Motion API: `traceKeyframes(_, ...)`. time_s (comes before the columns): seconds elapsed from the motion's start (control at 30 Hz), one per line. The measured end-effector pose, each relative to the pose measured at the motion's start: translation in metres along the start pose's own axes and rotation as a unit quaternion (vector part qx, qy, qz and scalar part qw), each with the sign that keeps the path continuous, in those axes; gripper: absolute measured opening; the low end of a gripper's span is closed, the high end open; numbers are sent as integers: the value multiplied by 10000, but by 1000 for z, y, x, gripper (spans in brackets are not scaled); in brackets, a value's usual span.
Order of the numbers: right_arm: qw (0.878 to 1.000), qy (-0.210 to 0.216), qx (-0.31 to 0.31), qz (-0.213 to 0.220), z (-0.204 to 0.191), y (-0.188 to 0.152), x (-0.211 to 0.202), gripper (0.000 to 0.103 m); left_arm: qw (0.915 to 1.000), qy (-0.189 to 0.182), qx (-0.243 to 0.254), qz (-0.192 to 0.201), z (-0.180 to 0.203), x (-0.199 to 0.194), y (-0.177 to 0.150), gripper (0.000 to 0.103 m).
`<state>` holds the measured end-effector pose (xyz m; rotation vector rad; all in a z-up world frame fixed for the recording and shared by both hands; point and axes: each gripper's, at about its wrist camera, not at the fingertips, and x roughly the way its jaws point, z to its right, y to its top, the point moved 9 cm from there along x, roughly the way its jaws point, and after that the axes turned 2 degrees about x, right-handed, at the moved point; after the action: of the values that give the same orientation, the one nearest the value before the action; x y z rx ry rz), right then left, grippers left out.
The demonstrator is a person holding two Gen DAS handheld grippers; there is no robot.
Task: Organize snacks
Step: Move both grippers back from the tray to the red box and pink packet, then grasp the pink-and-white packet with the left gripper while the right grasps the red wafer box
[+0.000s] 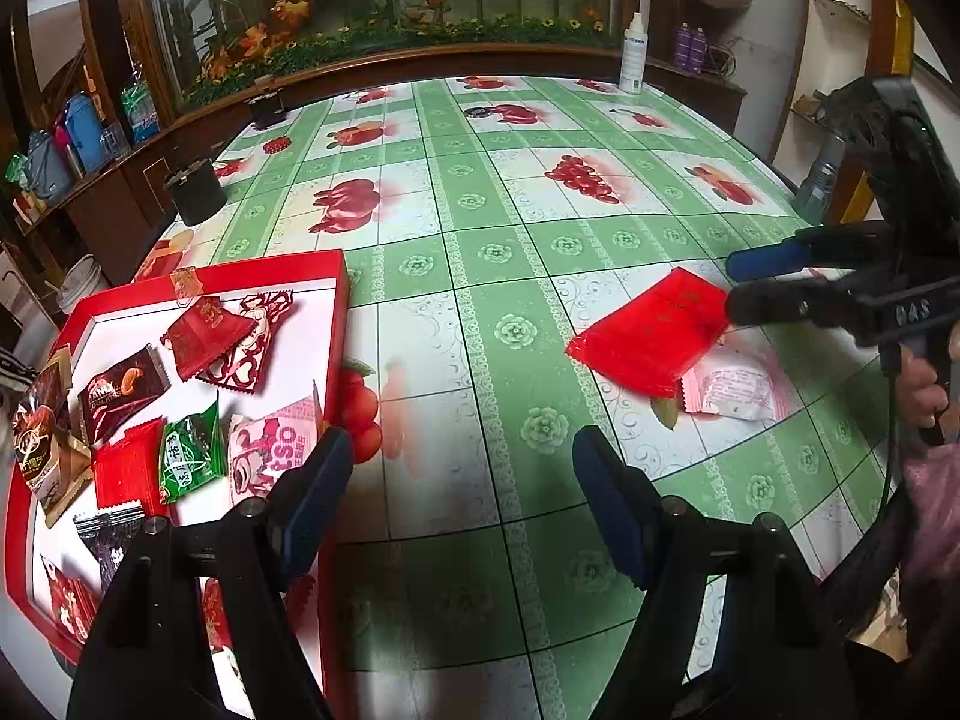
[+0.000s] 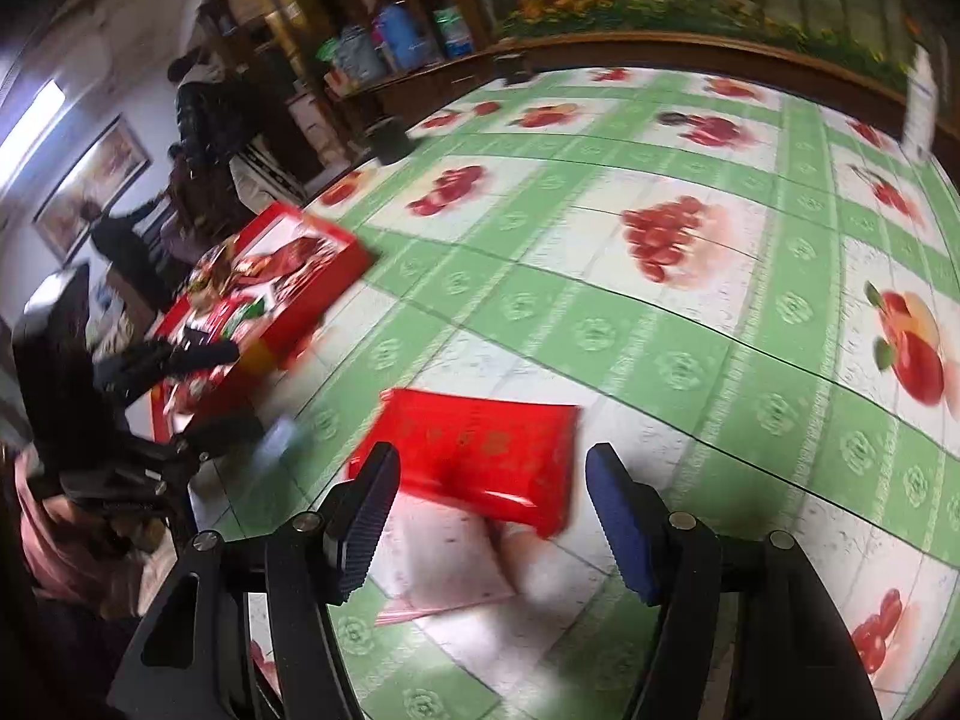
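A red box lid (image 1: 336, 324) at the left holds several snack packets, among them a green one (image 1: 191, 456) and a pink one (image 1: 270, 450). My left gripper (image 1: 462, 480) is open and empty, above the lid's right edge. A red packet (image 1: 648, 336) lies on the table over a pink-white packet (image 1: 732, 390). My right gripper (image 1: 729, 285) is open with its fingertips at the red packet's far corner. In the blurred right wrist view the red packet (image 2: 480, 450) lies just ahead of my open right gripper (image 2: 492, 498), with the pink packet (image 2: 444, 564) beneath.
The table (image 1: 480, 252) has a green and white fruit-print cloth. A black cup (image 1: 195, 192) and a white spray bottle (image 1: 633, 54) stand near the far edges. A wooden cabinet with flowers runs behind. The red lid (image 2: 324, 300) and left gripper (image 2: 228, 351) show at left.
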<state>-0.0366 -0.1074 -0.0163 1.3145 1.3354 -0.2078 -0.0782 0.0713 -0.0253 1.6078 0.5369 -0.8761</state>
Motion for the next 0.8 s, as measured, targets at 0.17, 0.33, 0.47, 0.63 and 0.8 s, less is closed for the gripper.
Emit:
traceKeyframes(0.17,9951,865,-471,17,-51,0,-1,67,9999,-96,-46,-6,0,-2,-4,76)
traceKeyframes(0.33,9882,1337,-423,-621,-72,-4,34,65,9998,-146,-105,12,1,-5,-7,76)
traceKeyframes(0.47,9940,947,242,-499,-33,18,44,65,9997,-188,-142,14,3,-7,-7,76)
traceKeyframes(0.63,9851,795,1493,312,40,47,20,67,9991,-421,-14,-15,25,-5,-1,76)
traceKeyframes(0.8,9692,473,2288,777,88,52,4,68,9961,-775,427,-41,71,-2,13,76)
